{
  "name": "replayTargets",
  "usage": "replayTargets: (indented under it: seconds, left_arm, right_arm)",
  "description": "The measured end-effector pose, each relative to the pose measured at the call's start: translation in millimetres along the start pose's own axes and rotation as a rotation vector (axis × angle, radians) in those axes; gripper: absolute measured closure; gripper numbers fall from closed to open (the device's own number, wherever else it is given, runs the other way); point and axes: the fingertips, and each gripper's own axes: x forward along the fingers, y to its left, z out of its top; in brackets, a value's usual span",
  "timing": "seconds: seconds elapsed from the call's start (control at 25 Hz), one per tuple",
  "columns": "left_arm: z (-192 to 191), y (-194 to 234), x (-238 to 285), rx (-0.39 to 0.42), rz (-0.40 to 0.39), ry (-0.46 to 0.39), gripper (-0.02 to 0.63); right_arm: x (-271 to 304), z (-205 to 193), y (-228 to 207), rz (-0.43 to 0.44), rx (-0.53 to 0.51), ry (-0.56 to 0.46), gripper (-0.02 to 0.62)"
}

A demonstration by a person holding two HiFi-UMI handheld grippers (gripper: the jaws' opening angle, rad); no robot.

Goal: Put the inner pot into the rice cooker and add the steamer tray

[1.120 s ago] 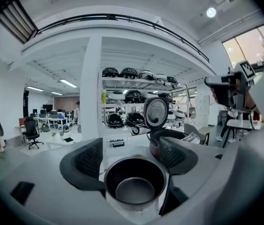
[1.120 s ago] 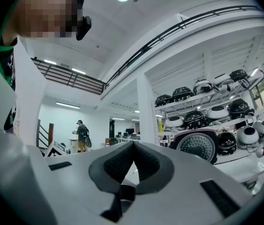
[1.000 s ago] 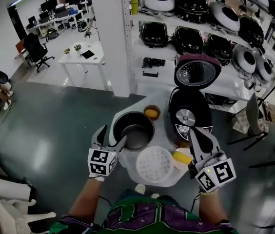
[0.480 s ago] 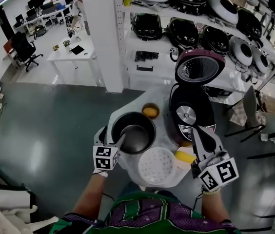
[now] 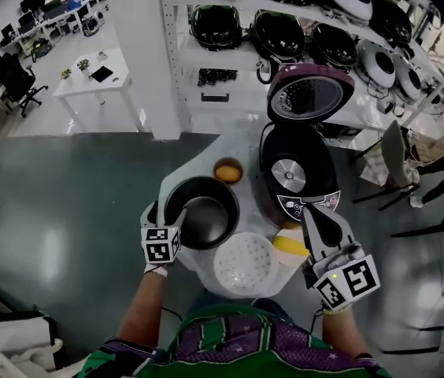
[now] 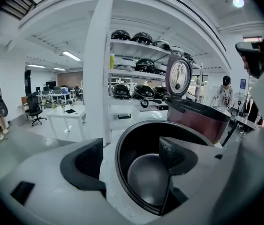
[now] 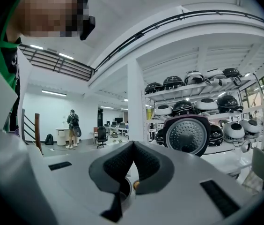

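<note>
Inner pot (image 5: pixel 206 220) stands just left of the open rice cooker (image 5: pixel 297 176), not in it; steamer tray (image 5: pixel 244 263) lies front-left of the cooker, nearer the person. L gripper (image 6: pixel 132 156) jaws wide, straddling the pot's rim on the side away from the cooker, one jaw inside, one outside, w/o pinching. R gripper (image 7: pixel 131 161) jaws together, empty, just in front of the cooker.

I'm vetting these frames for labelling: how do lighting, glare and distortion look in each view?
Head view: evenly lit, wide-angle bowing of the shelves, glare on the floor. Left gripper view: fisheye with black corners, inner pot sharp, lamp flaring top right. Right gripper view: same fisheye, mosaic patch top left.
</note>
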Motion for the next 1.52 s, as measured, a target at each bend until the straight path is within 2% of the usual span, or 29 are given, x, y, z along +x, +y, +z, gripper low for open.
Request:
replayTargets:
  seconds: [0.32,0.52,0.76,0.96,1.16,1.32,1.52]
  left_arm:
    - [-25,9,25,0.000,0.023,0.081,0.225]
    - [-39,10,33,-0.033,0.034,0.122,0.234]
    - [-41,14,36,-0.056,0.051,0.143,0.343]
    - [-45,23,35,-0.078,0.086,0.153,0.470]
    - [-44,21,35,-0.090,0.085,0.159,0.564]
    - [-44,22,34,-0.144,0.077,0.158,0.574]
    - [-44,22,32,-0.165,0.084,0.170,0.577]
  right_arm:
    - [-12,-11,-18,-0.067,0.020,0.016,0.589]
    - [-20,-18,-29,-0.091,0.034,0.025,0.589]
    - [-25,-16,-33,-0.109,0.037,0.027,0.589]
    - [-33,-18,-33,-0.121,0.037,0.037,0.589]
    - [-43,-17,-34,-0.140,0.042,0.045,0.589]
    - [-51,-18,-34,-0.154,0.048,0.050,0.589]
    - [-60,-21,-34,-0.166,0.057,0.055,0.589]
